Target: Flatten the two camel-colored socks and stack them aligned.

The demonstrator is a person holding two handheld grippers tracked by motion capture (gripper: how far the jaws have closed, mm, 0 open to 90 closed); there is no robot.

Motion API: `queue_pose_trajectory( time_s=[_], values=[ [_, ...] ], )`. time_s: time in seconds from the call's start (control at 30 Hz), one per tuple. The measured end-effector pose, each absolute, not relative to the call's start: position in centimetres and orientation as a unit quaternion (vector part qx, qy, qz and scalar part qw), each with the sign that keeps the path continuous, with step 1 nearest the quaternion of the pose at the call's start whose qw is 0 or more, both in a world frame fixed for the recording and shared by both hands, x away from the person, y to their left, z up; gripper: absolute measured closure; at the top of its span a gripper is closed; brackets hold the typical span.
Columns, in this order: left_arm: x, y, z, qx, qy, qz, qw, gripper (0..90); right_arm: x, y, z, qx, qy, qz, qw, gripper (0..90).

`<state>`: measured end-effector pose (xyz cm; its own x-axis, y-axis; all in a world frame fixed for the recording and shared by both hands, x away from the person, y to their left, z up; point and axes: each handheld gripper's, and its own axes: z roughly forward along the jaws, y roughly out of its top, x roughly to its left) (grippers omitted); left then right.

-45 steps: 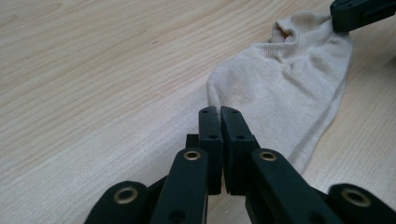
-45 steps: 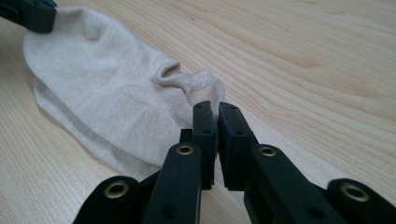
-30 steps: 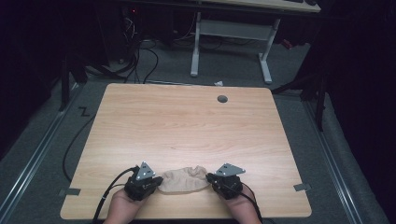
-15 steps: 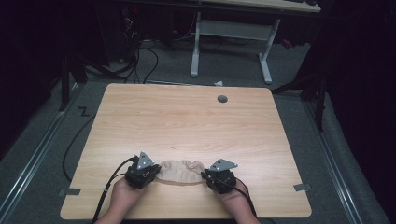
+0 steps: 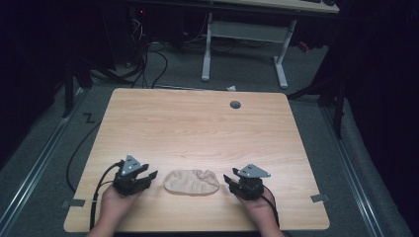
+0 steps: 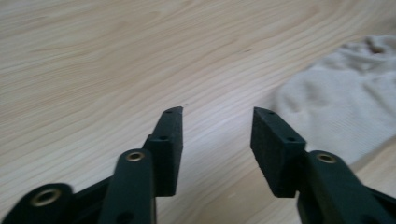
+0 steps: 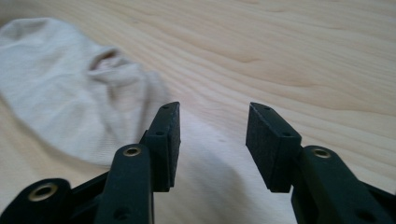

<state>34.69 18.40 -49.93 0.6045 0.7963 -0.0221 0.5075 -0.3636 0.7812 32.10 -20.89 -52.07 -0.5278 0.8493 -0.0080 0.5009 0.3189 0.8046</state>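
The left tool [image 5: 148, 176] rested near the front edge of the surface [image 5: 197, 128], toward the front left corner, held in the person's left hand [image 5: 114, 202], with its jaws standing apart and nothing between them. In the left gripper view the left tool [image 6: 217, 114] showed bare wood in the gap, and the beige cloth [image 6: 345, 107] lay off to the side of one jaw, near but not touching. The right tool [image 5: 228, 178] sat toward the front right corner in the right hand [image 5: 258, 207], its jaws also parted and empty. In the right gripper view the right tool [image 7: 212, 109] pointed across bare wood, with the cloth [image 7: 65, 88] just beside one jaw; whether it touched that jaw could not be told.

The beige cloth [image 5: 191, 181] lay crumpled in a low oval between the two tools, close to the front edge at its middle, free of both. Nothing stood between either tool and the cloth.

Farther out, a small grey round cap [image 5: 235, 104] was set into the surface near the back edge, toward the right. A black cable [image 5: 99, 185] trailed from the left tool over the front edge. Beyond the back edge stood a white desk frame [image 5: 244, 47] on the grey floor [image 5: 306, 69], with dark cables [image 5: 148, 59] lying at its left.
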Motion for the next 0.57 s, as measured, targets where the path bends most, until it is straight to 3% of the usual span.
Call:
queue_pose_trajectory(
  time_s=[0.13,0.3,0.57],
  values=[
    [34.0,22.3,-49.1,0.797,0.426,0.204,0.377,45.5,32.4,-22.3,-51.9,0.454,0.765,0.386,0.247,51.2],
    [33.9,25.9,-50.2,0.783,0.471,0.212,0.346,42.9,32.8,-23.7,-51.7,0.479,0.747,0.385,0.255,51.2],
    [33.7,25.2,-49.7,0.786,0.454,0.233,0.349,41.8,33.0,-23.7,-51.7,0.493,0.738,0.38,0.261,50.4]
  ],
)
